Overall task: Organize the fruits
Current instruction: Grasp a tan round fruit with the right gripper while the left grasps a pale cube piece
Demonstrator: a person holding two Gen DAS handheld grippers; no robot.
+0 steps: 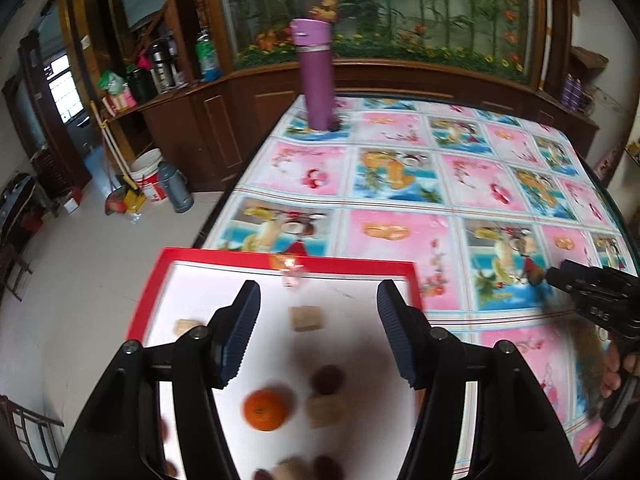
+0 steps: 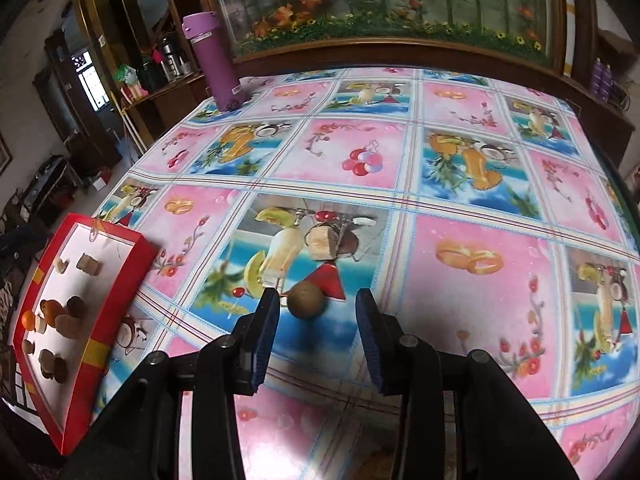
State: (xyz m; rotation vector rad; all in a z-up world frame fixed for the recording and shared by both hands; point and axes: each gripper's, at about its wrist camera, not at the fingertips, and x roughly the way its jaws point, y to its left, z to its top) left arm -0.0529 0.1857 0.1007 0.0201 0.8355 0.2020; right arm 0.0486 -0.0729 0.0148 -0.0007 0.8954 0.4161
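Left gripper poised above red tray at worktop's left edge, jaws wide, empty; orange below, between them. Right gripper low over worktop, jaws wide around nothing; round brown fruit, no clear long axis, just beyond, nearer left jaw.

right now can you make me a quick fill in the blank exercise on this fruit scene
1. The orange lies inside the red-rimmed ____.
2. The brown round fruit lies on the tablecloth ahead of the ____ gripper.
3. The tall bottle at the table's far end is ____ in colour.
4. The left gripper is ____, holding nothing.

Missing words: box; right; purple; open
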